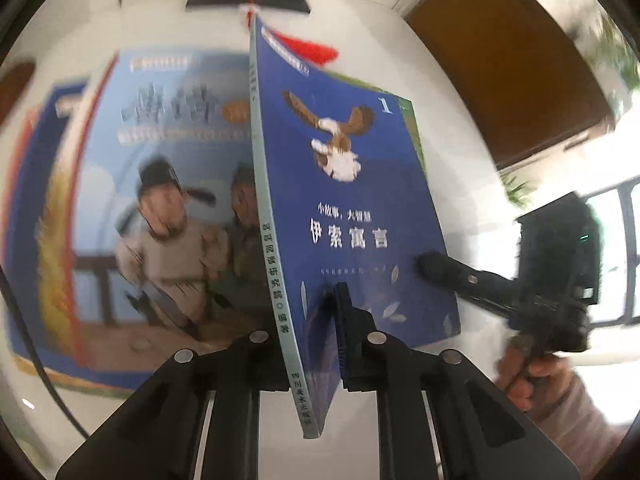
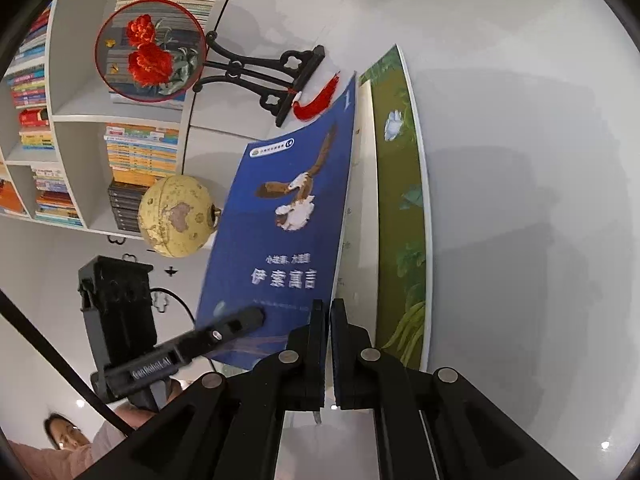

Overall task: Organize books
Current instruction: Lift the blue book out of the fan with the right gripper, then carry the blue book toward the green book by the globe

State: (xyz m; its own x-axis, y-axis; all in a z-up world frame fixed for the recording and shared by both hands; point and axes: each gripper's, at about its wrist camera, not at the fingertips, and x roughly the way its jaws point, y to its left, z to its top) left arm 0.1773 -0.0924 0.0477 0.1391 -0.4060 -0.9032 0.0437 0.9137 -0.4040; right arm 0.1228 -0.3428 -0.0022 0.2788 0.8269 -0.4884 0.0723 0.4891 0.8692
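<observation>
Left wrist view is showing the left claw clamping the lower edge of a thin blue paperback book with an eagle on its cover, its two black fingers pressing on either side of the book near the pale grey-green spine. The blue book is standing on edge above a glossy white surface. Behind it, a larger light-blue picture book with two cartoon figures in old-style robes is lying flat on the surface, blurred, on top of other books whose edges are peeking out at the left.

Right wrist view is showing the right claw closing on the cover's free edge, the jaws nearly together, while the white pages and the green back cover with a leafy picture are hanging apart from the cover just beside it. The left claw's finger is lying across the lower cover. A black carved wooden stand holding a round fan embroidered with red flowers and a red tassel is sitting beyond the book, near a yellowish globe and a white bookshelf packed with stacked books.

A person's hand is gripping the right claw's handle.
</observation>
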